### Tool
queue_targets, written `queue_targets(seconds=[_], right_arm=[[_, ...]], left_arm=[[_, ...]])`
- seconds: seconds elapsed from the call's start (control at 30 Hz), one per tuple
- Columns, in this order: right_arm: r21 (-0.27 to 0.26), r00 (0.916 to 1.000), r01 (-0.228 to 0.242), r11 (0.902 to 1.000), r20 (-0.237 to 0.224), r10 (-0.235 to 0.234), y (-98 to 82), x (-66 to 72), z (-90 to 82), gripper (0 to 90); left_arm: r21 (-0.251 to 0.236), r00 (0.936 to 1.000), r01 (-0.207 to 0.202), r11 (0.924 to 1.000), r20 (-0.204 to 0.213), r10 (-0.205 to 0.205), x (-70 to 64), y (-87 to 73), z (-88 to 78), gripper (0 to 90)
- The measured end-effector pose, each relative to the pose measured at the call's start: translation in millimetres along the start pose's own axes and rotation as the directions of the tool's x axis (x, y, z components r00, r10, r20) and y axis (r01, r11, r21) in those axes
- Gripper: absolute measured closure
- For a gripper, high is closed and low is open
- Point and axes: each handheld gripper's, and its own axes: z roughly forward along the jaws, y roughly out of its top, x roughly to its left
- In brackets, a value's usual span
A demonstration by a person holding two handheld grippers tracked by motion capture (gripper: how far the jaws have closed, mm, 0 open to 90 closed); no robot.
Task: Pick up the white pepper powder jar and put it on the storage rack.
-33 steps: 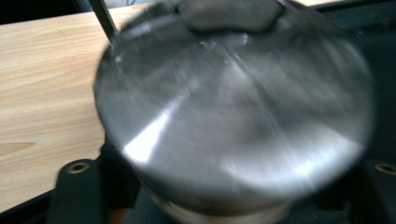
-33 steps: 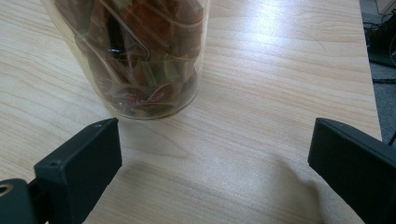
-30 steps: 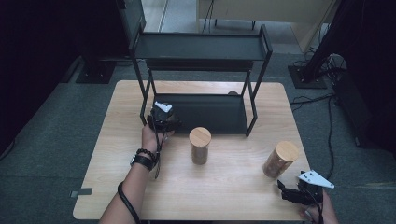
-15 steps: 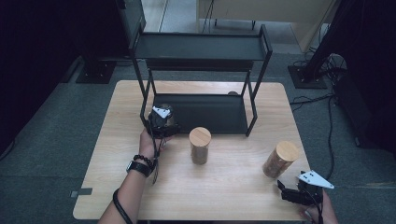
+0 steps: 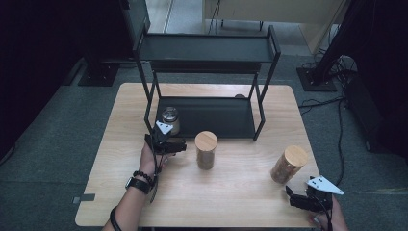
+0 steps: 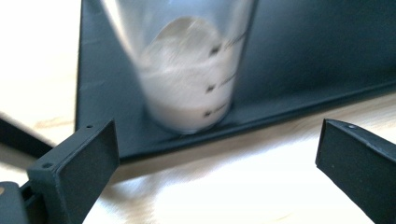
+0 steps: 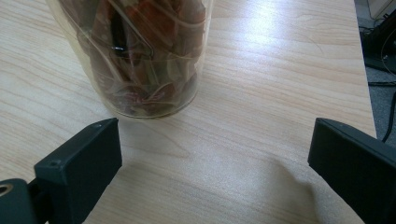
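We see the left gripper (image 5: 169, 142) at the front left corner of the black rack (image 5: 207, 48), over the table (image 5: 240, 192). Its jaws have just been opening and now stand wide apart with nothing between them. The glass jar (image 5: 170, 118) it faces stands upright on the rack's lower shelf (image 5: 216, 115), at that shelf's front left corner. In the left gripper view the jar (image 6: 191, 79) is blurred, so we can only say it seems to hold a pale powder; it sits just beyond the jaws, clear of both (the shelf edge runs between them and the jar).

The right gripper (image 5: 308, 199) rests near the table's front right corner, jaws spread wide and holding nothing. Just beyond it stands a jar with a wooden lid (image 5: 288, 163); the right gripper view shows that jar (image 7: 135, 56) filled with brownish-red pieces, its base on the bare wood ahead of the left jaw, apart from it.

A second wooden-lidded jar (image 5: 206, 149) stands upright near the table's middle, just right of the left gripper and in front of the rack.
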Motion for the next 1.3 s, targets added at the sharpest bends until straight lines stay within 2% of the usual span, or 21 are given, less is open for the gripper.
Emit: queue_targets(seconds=[0.17, 0.23, 0.4, 0.47, 0.5, 0.7, 0.97, 1.3], right_arm=[[0.001, 1.0, 0.003, 1.0, 0.002, -0.003, 0.1, 0.2, 0.2, 2.5], [0.001, 1.0, 0.004, 1.0, 0.002, -0.004, 0.1, 0.2, 0.3, 2.5], [0.003, 1.0, 0.004, 1.0, 0.003, -0.004, 0.2, 0.3, 0.4, 2.6], [0.003, 1.0, 0.004, 1.0, 0.004, -0.004, 0.1, 0.3, 0.4, 2.5], [0.003, 1.0, 0.004, 1.0, 0.005, -0.004, 0.2, 0.3, 0.5, 2.5], [0.004, 1.0, 0.005, 1.0, 0.008, -0.005, 0.2, 0.5, 0.6, 2.6], [0.007, 0.9999, 0.005, 1.0, 0.01, -0.005, 0.3, 0.7, 0.7, 2.5], [0.007, 0.9999, 0.006, 1.0, 0.011, -0.006, 0.3, 0.8, 0.7, 2.6]], left_arm=[[0.002, 0.9998, 0.016, 0.9999, -0.007, -0.016, 9.1, -11.2, -2.2, 0.0], [0.005, 0.9999, 0.01, 0.9999, 0.003, -0.01, 13.0, -15.9, -3.9, 0.0], [0.015, 1.0, 0.009, 0.9998, -0.003, -0.009, 21.8, -28.0, -7.4, 0.0], [0.009, 0.9996, 0.026, 0.9996, 0.011, -0.026, 25.5, -31.1, -10.3, 0.0], [0.004, 0.9999, 0.017, 0.9999, -0.003, -0.017, 27.5, -33.1, -12.9, 0.0], [0.018, 0.9999, 0.011, 0.9998, -0.012, -0.01, 34.3, -38.6, -18.0, 0.1], [0.026, 0.9994, 0.023, 0.9994, -0.027, -0.022, 44.8, -45.3, -26.0, 0.4], [0.019, 0.999, 0.034, 0.9993, -0.031, -0.033, 58.1, -54.6, -37.0, 0.4]])
